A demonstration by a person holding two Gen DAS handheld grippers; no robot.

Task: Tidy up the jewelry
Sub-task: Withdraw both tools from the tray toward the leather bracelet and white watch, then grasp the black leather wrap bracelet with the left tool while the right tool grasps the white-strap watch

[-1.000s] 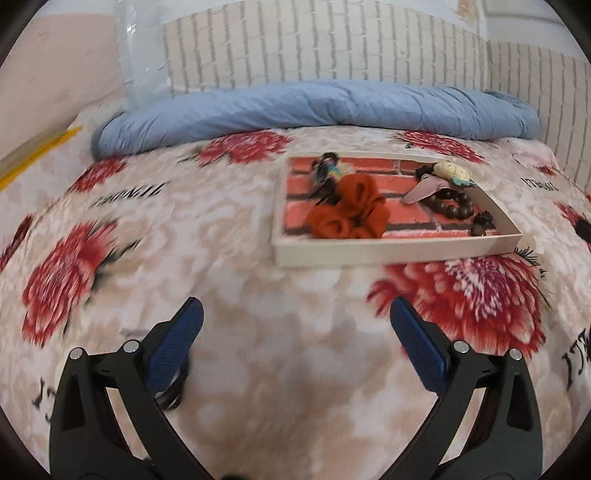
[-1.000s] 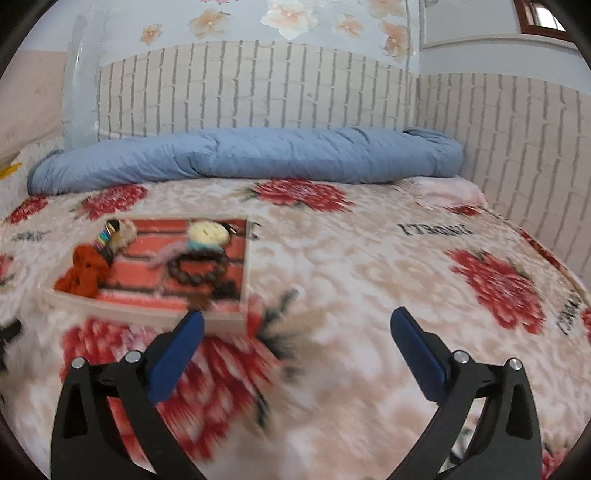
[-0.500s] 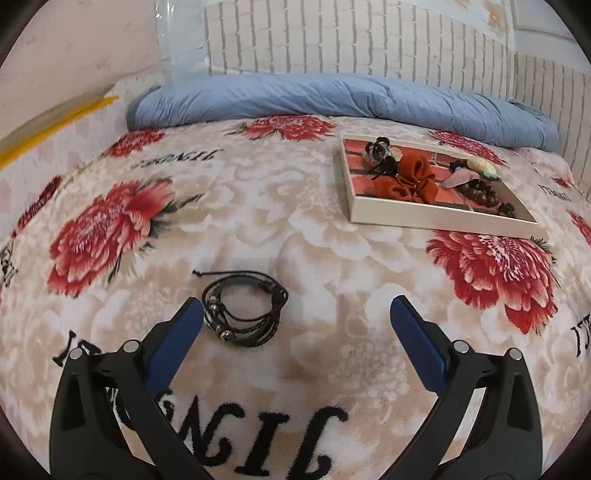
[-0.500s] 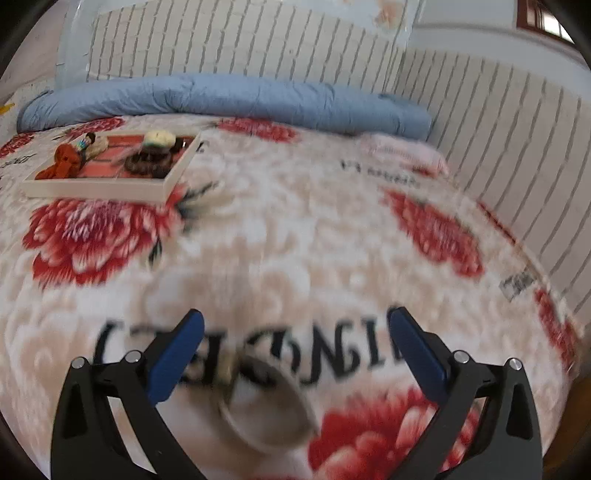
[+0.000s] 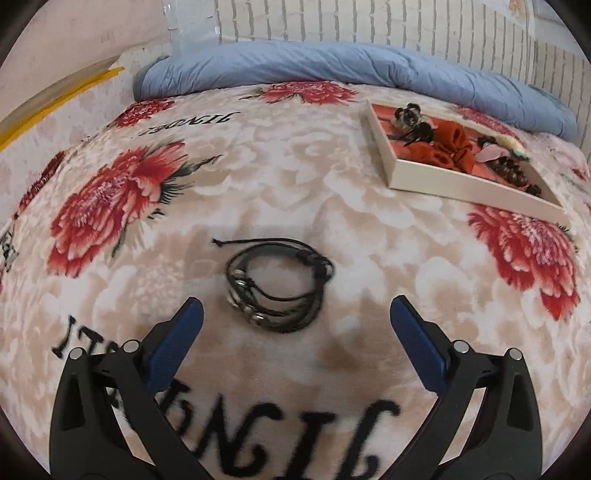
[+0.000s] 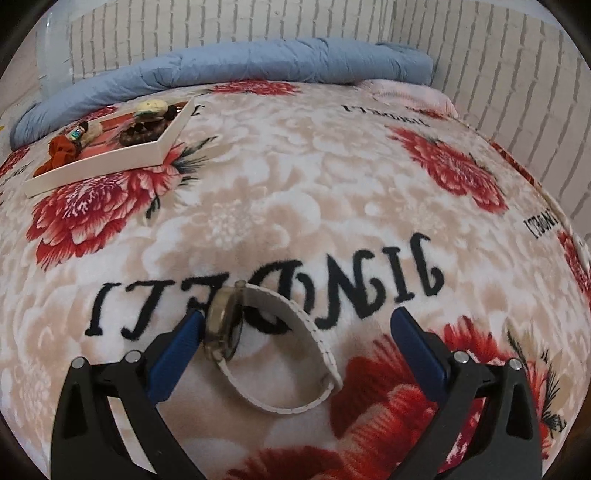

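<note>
A black cord bracelet (image 5: 279,286) lies on the floral blanket, just ahead of my open, empty left gripper (image 5: 295,314). A white-strapped watch (image 6: 266,347) stands on its edge between the fingers of my open right gripper (image 6: 297,319), its face close to the left finger (image 6: 181,345). The white tray (image 5: 461,182) with a red brick-pattern base holds an orange scrunchie (image 5: 452,147), dark bead bracelets, hair clips and other pieces. The tray also shows in the right wrist view (image 6: 99,166) at the far left.
A rolled blue quilt (image 5: 351,70) lies along the back of the bed against a brick-pattern wall (image 6: 332,26). The wall also runs down the bed's right side. The blanket (image 6: 314,177) has red flowers and black lettering.
Both grippers have drawn back from the tray and dropped toward the blanket. The black bracelet now sits centred ahead of the left gripper. The watch now lies between the right gripper's fingers.
</note>
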